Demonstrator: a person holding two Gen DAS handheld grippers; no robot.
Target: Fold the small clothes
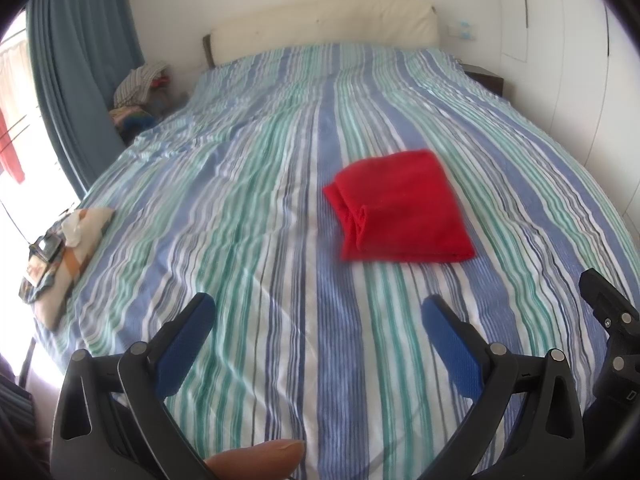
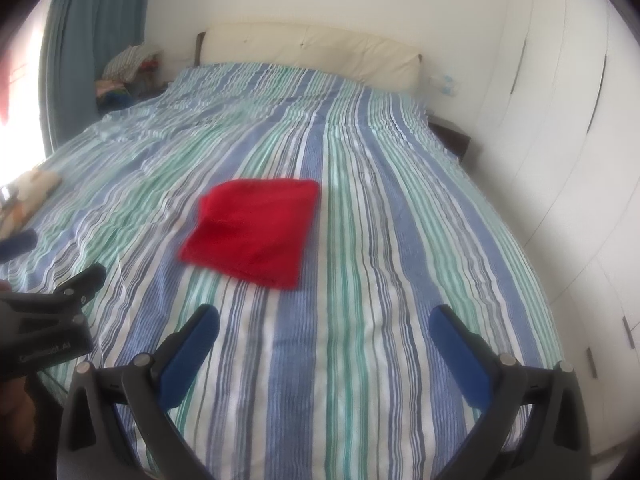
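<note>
The red knit garment (image 1: 400,208), folded into a compact, roughly square packet, is what this job turns on, though I take the scene from the biggest thing down. The bed with its blue, green and white striped cover (image 1: 240,208) fills both views, its cream padded headboard (image 1: 324,24) against the far wall. The red packet lies flat on that cover near the middle of the bed, ahead of both my tools and touching neither. Its edges look fairly even; on its left side a doubled, rolled hem shows where the layers meet.

My left gripper (image 1: 318,308) hangs over bare striped cover, blue-padded fingers spread wide, grasping nothing. My right gripper (image 2: 324,320) is likewise splayed and empty, near the foot end of the bed, just beside the left one.

I judge the folding of this piece as done, or all but done: it sits as a tidy stack with no loose sleeve or leg trailing. What may remain is squaring that left hem. At the left edge of the bed lies a small patterned cushion (image 1: 76,240); whether more clothes wait there, I cannot tell.
</note>
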